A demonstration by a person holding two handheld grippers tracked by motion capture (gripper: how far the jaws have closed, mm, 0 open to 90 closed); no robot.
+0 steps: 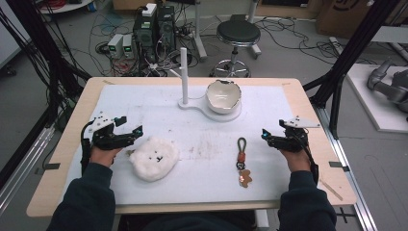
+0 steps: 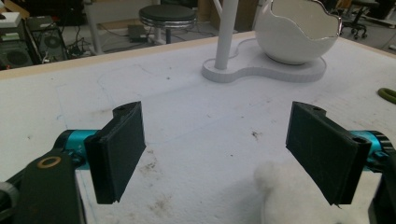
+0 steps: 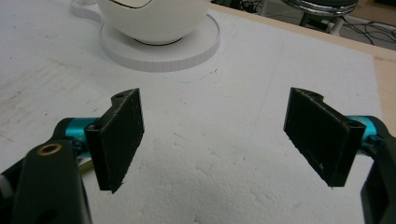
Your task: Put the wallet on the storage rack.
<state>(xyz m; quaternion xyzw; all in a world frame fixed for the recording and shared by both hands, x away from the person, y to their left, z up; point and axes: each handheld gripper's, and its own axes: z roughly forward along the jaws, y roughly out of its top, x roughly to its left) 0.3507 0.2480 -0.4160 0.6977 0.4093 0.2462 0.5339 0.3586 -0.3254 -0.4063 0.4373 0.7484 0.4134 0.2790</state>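
Foam sheeting (image 1: 202, 159), white, pebbled and smudged with brown scuffs, covers the pale wooden table (image 1: 72, 125) under both tools. Just inward of the left gripper (image 1: 129, 126), almost touching its nearer jaw tip, lies a fluffy white plush face (image 1: 154, 158), a flattened rounded pad with small dark stitched eyes and mouth; in the left gripper view a tuft of its woolly fur (image 2: 280, 186) pokes up beside the right-hand jaw without being pinched. That gripper's flat, matte black rectangular jaws on teal mounts stand wide apart with bare foam between them. The right gripper (image 1: 265, 134) is likewise spread wide and holds nothing. Inward of it, well short of its jaws, rests a keychain (image 1: 242, 161): a dark braided loop, a metal clasp and a small brown bear charm. Ahead of both grippers sits a white stand (image 1: 211, 109) with a smooth figure-eight base, a slim upright post (image 1: 183, 72) and a glossy white eggshell-shaped bowl (image 1: 223, 95) with a jagged rim
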